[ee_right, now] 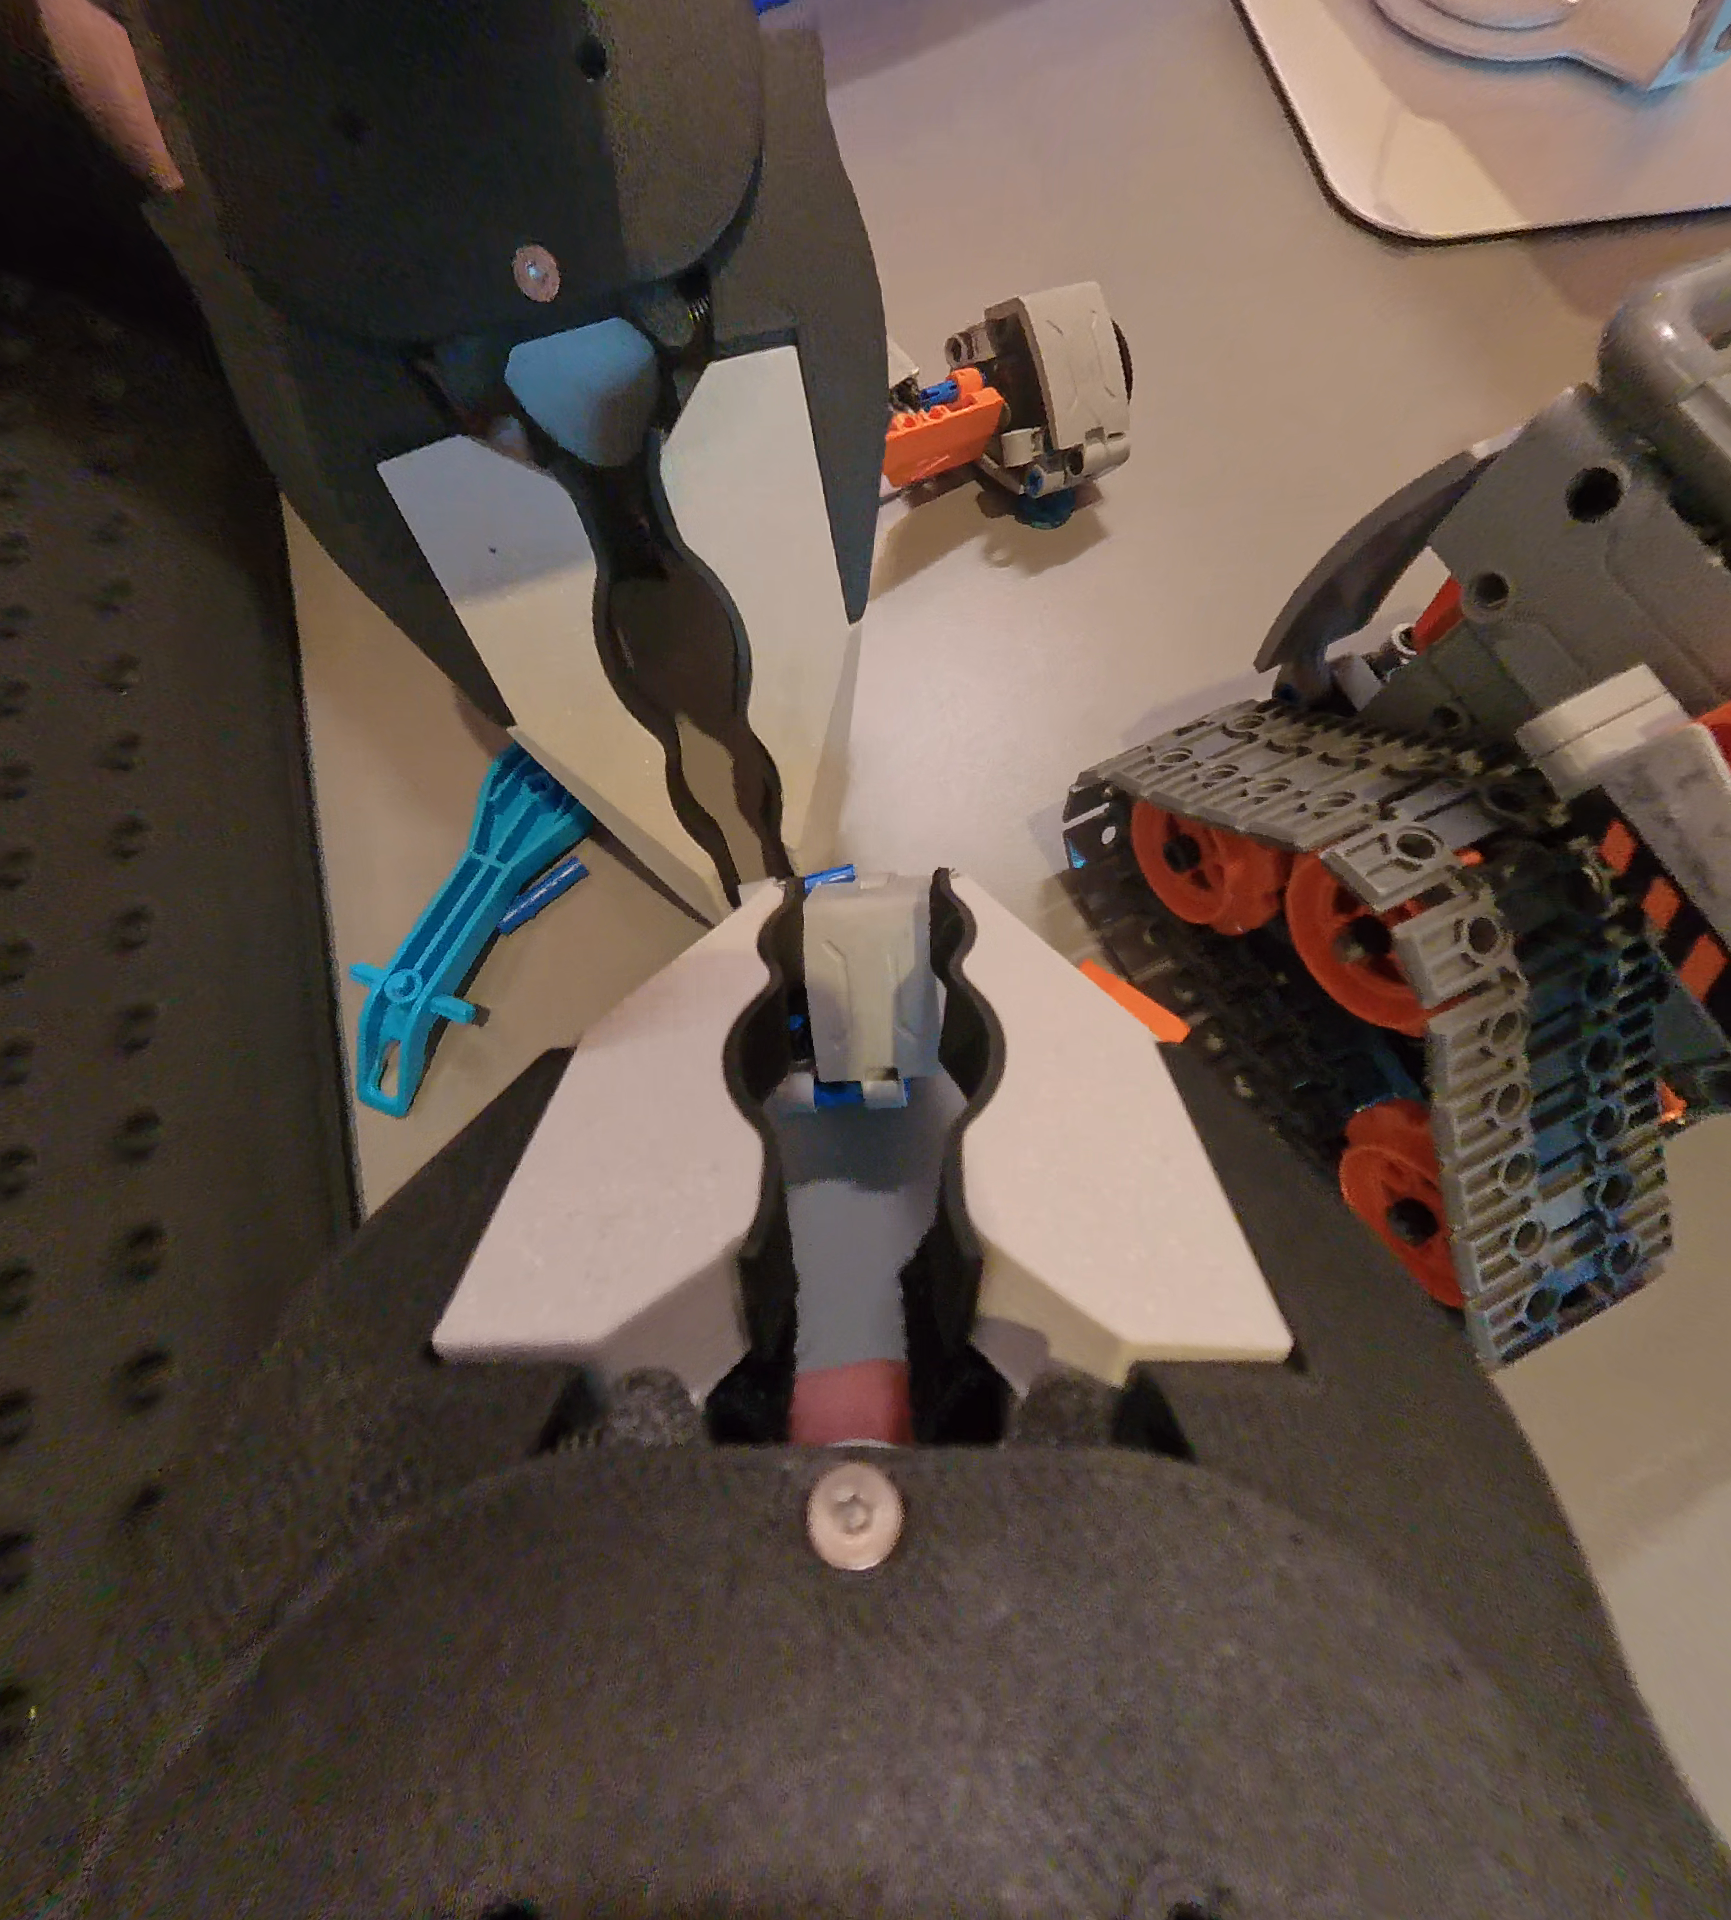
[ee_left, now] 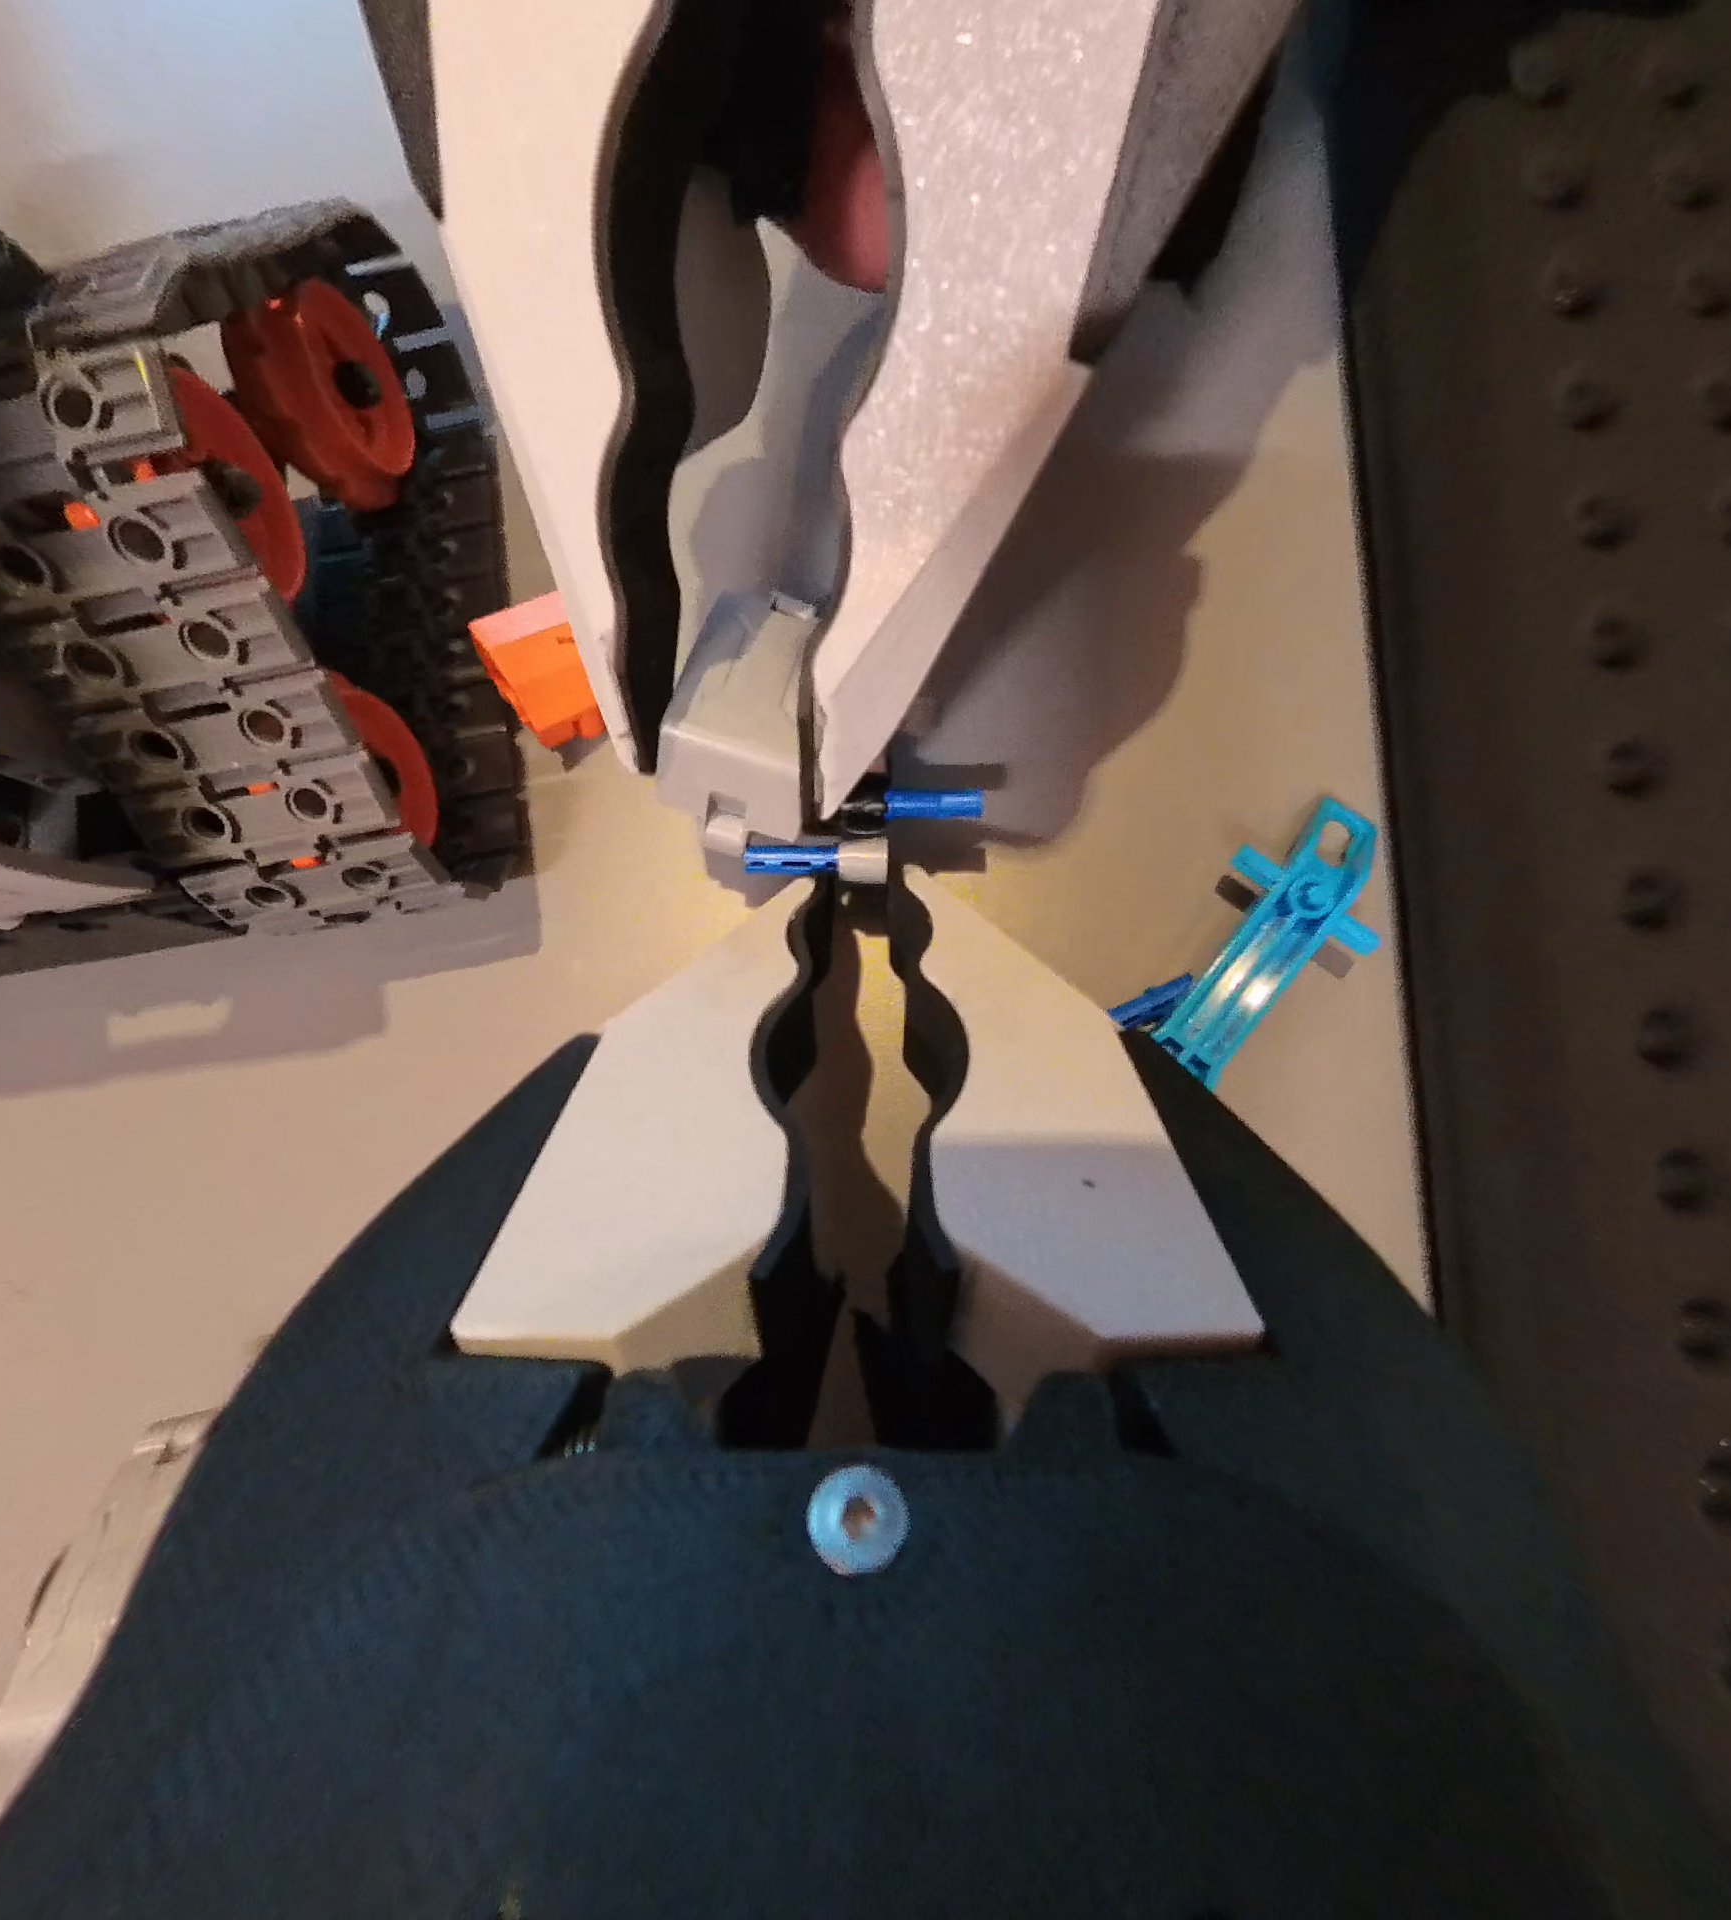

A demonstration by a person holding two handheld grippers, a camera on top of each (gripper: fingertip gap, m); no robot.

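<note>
Grey block (ee_right: 871, 987) in right gripper (ee_right: 866, 904), left gripper (ee_left: 856, 883) pinching blue-pinned connector (ee_left: 861, 860)

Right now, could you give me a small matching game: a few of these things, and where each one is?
Things:
1. grey block
2. small blue pin piece
3. turquoise lever
4. tracked vehicle

Places:
A. lying on the table beside the dark studded mat
B. clamped in the right tool
C. standing on the table, on orange wheels
D. pinched at the left tool's tips

Pairs: 1-B, 2-D, 3-A, 4-C

left gripper (ee_left: 861, 883) pinches a small grey connector (ee_left: 863, 860); right gripper (ee_left: 804, 774) clamps a grey block (ee_left: 736, 748).
</note>
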